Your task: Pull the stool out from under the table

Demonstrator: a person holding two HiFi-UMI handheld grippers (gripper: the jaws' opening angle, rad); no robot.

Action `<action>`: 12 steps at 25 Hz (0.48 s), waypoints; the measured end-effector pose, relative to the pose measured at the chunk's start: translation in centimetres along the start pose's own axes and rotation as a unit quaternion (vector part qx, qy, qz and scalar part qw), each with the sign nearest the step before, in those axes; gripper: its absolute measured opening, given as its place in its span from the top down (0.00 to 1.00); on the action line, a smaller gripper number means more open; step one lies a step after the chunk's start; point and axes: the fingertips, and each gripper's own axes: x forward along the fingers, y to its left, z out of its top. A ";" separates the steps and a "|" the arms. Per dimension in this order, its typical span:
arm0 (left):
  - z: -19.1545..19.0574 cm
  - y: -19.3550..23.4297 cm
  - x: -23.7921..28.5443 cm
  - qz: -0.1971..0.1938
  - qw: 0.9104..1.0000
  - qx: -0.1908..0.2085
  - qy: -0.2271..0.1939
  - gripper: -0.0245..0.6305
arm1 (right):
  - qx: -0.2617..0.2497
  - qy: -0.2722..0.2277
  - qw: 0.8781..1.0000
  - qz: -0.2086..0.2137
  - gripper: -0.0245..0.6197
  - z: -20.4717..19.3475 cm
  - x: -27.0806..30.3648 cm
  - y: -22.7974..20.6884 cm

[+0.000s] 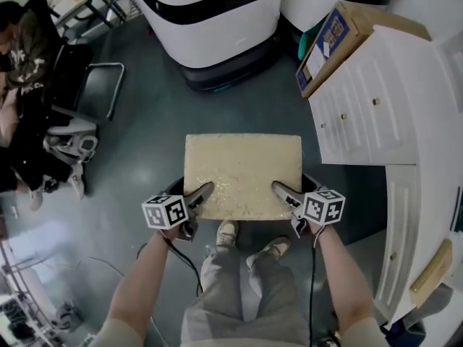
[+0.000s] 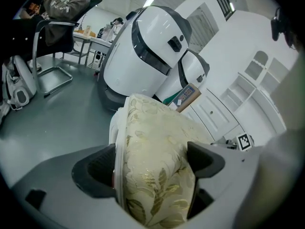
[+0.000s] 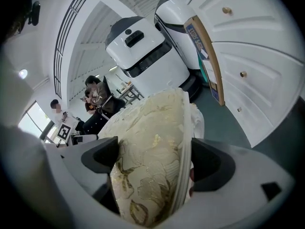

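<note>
The stool (image 1: 242, 172) has a square cream cushion with a gold leaf pattern and stands on the grey floor, just in front of my feet. My left gripper (image 1: 205, 191) is shut on its near left corner, and my right gripper (image 1: 281, 189) is shut on its near right corner. In the left gripper view the padded seat (image 2: 152, 142) fills the gap between the dark jaws of the left gripper (image 2: 152, 163). The right gripper view shows the same cushion edge (image 3: 147, 137) pinched in the right gripper (image 3: 152, 162). The stool's legs are hidden under the seat.
White cabinets with a curved white table (image 1: 376, 100) run along the right, a cardboard box (image 1: 329, 45) leaning on them. Two large white robot bases (image 1: 217, 20) stand beyond the stool. A metal chair (image 1: 94, 85) and a seated person (image 1: 29, 56) are at the left.
</note>
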 end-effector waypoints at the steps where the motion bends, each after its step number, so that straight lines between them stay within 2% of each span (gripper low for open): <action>1: -0.2 0.7 0.4 0.002 1.000 -0.004 -0.003 0.24 | -0.009 0.001 1.000 0.000 0.21 0.0 0.9 -0.3; 5: -1.1 3.8 2.0 0.010 1.000 -0.010 -0.018 0.24 | -0.036 0.010 0.999 -0.006 0.21 -0.6 4.7 -1.5; 8: -1.5 6.2 3.3 0.015 0.999 -0.007 -0.031 0.24 | -0.031 0.017 0.999 -0.005 0.21 -1.6 7.2 -2.4; 12: -2.1 8.5 5.4 0.014 1.000 -0.006 -0.026 0.24 | -0.027 0.014 0.999 -0.010 0.21 -2.6 9.6 -3.5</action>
